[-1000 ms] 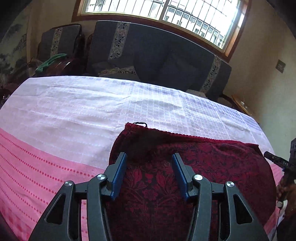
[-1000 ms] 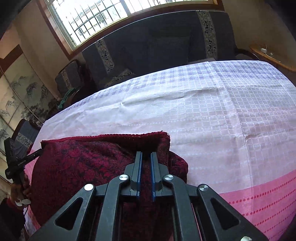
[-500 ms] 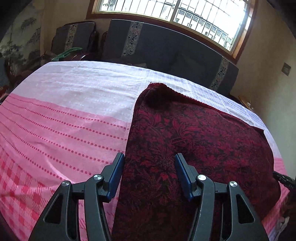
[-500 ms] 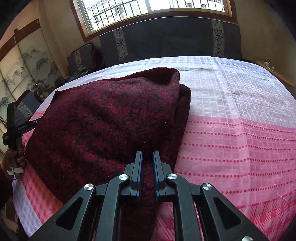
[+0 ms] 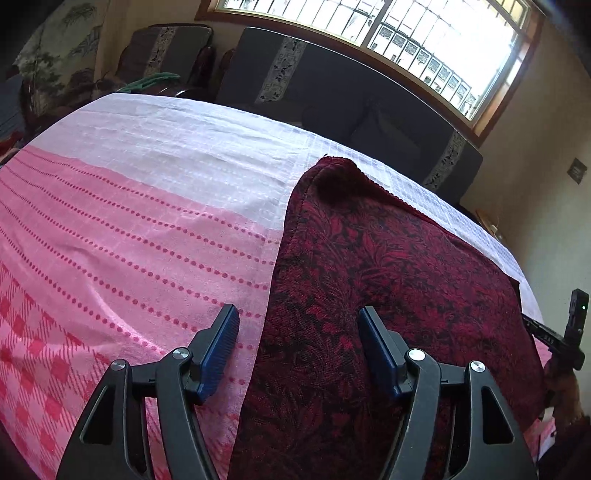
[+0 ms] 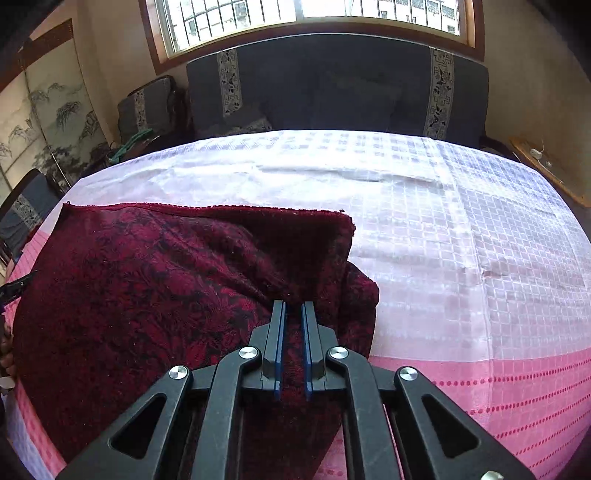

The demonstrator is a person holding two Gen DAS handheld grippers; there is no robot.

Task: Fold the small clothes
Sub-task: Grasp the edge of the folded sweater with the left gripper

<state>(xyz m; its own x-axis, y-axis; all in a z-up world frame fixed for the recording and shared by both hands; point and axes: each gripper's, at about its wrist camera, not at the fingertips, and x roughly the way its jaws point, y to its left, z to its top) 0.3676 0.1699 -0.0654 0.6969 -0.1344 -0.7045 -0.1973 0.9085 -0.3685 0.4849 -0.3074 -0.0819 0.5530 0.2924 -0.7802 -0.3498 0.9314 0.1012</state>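
A dark red patterned cloth (image 5: 388, 266) lies folded on the pink and white tablecloth (image 5: 147, 206). My left gripper (image 5: 297, 332) is open over the cloth's left edge, one finger above the tablecloth and one above the cloth, holding nothing. In the right wrist view the same cloth (image 6: 147, 295) spreads to the left. My right gripper (image 6: 293, 317) is shut on the cloth's right edge, with red fabric pinched between its blue pads. The right gripper (image 5: 561, 332) shows at the far right edge of the left wrist view.
A dark sofa (image 6: 332, 85) and an armchair (image 5: 162, 55) stand behind the table under a bright window (image 5: 369, 26). The tablecloth (image 6: 461, 240) stretches bare to the right of the cloth. A painted screen (image 6: 44, 122) stands at the left.
The right gripper has moved forward again with the cloth edge still pinched. The left gripper stays open and has shifted little, its view lower over the cloth's left edge.
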